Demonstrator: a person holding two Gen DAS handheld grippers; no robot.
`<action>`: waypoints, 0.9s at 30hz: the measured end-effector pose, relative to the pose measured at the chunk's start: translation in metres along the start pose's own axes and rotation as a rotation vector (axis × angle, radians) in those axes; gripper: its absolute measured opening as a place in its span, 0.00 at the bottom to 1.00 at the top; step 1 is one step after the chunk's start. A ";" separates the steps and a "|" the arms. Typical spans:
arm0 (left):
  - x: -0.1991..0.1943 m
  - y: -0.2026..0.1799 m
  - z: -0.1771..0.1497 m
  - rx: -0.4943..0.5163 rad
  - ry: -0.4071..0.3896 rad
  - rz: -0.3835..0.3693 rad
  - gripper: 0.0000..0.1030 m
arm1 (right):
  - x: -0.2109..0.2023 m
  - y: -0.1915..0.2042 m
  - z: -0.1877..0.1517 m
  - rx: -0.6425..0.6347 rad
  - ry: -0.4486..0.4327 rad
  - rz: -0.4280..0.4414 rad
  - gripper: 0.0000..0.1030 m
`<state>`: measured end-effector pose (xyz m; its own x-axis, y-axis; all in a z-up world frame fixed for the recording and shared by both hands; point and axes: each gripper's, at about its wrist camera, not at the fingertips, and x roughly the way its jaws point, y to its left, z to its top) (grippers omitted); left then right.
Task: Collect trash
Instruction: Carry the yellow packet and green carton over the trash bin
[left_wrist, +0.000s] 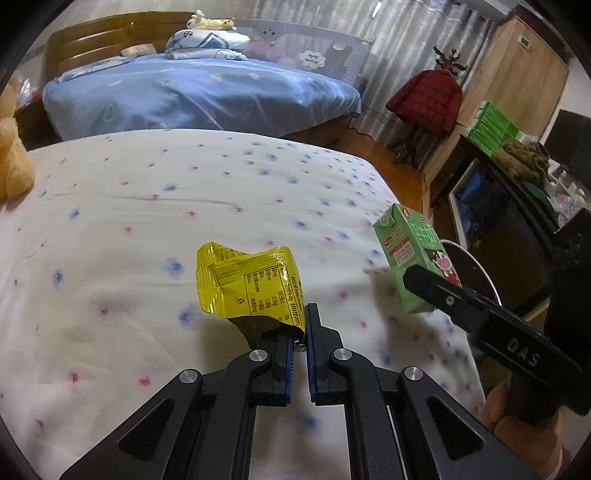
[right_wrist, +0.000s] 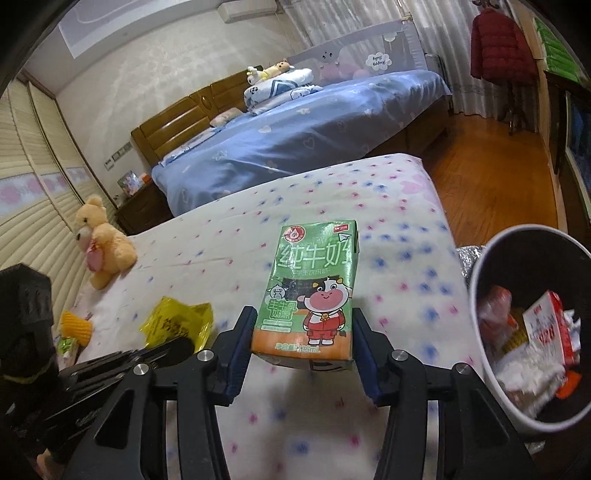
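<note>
Your left gripper (left_wrist: 300, 334) has its jaws pressed together on the lower edge of a crumpled yellow wrapper (left_wrist: 251, 282), which stands up above the fingertips, lifted off the flower-print bedsheet (left_wrist: 147, 221). Your right gripper (right_wrist: 301, 345) pinches a green milk carton (right_wrist: 314, 291) by its two sides near the orange base, the carton upright (cartoon cow facing the camera) and held clear of the sheet. To the right of the carton, just off the bed's edge, is a round bin (right_wrist: 480, 332) with a white rim and dark inside, already holding a red-and-white box and other scraps. A tan teddy bear (right_wrist: 101, 245) sits at the far left side of the bed, and a small orange-yellow piece (right_wrist: 75, 326) lies on the sheet near it.
</note>
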<state>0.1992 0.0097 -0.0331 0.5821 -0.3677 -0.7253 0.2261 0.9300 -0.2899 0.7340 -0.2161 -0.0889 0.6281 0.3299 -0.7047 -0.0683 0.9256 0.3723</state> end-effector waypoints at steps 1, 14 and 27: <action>-0.001 -0.003 -0.001 0.006 0.001 -0.001 0.04 | -0.005 -0.002 -0.003 0.004 -0.004 0.004 0.49; -0.023 -0.040 -0.017 0.072 -0.016 0.012 0.04 | -0.051 -0.016 -0.023 0.039 -0.065 0.035 0.49; -0.029 -0.065 -0.027 0.120 -0.007 0.007 0.04 | -0.073 -0.034 -0.036 0.059 -0.082 0.030 0.49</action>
<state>0.1462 -0.0397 -0.0103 0.5891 -0.3617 -0.7226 0.3139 0.9264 -0.2079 0.6627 -0.2649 -0.0715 0.6882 0.3388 -0.6416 -0.0441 0.9022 0.4291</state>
